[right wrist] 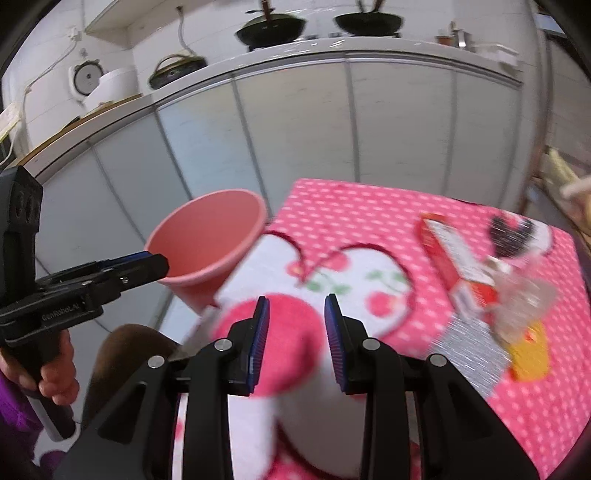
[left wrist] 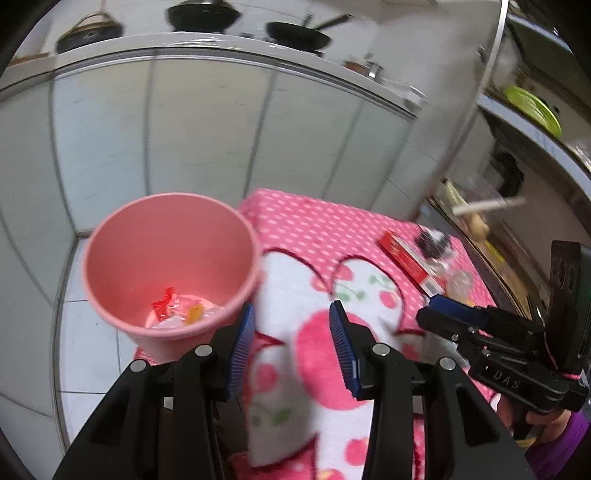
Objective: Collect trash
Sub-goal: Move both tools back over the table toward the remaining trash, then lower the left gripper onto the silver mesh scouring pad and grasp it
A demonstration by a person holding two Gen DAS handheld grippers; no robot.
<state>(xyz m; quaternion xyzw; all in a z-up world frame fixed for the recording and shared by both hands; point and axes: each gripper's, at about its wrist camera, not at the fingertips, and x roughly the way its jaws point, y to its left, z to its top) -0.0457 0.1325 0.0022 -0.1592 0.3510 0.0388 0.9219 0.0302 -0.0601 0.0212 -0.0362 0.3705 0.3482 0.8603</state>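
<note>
A pink bin [left wrist: 170,266] stands at the left edge of the pink cloth-covered table [left wrist: 332,221], with wrappers [left wrist: 177,310] at its bottom; it also shows in the right wrist view [right wrist: 210,240]. My left gripper [left wrist: 291,343] is open and empty just right of the bin's rim. My right gripper [right wrist: 297,332] is open and empty over the cloth. A red carton [right wrist: 454,258], a black-and-white wrapper [right wrist: 513,229], a clear plastic wrapper [right wrist: 524,299], a yellow wrapper [right wrist: 528,350] and a silver sheet [right wrist: 472,347] lie at the table's right.
Grey cabinet doors [left wrist: 221,129] run behind the table under a counter with pans [left wrist: 295,35]. A shelf unit [left wrist: 535,147] stands to the right. White floor tiles [left wrist: 92,332] lie left of the table.
</note>
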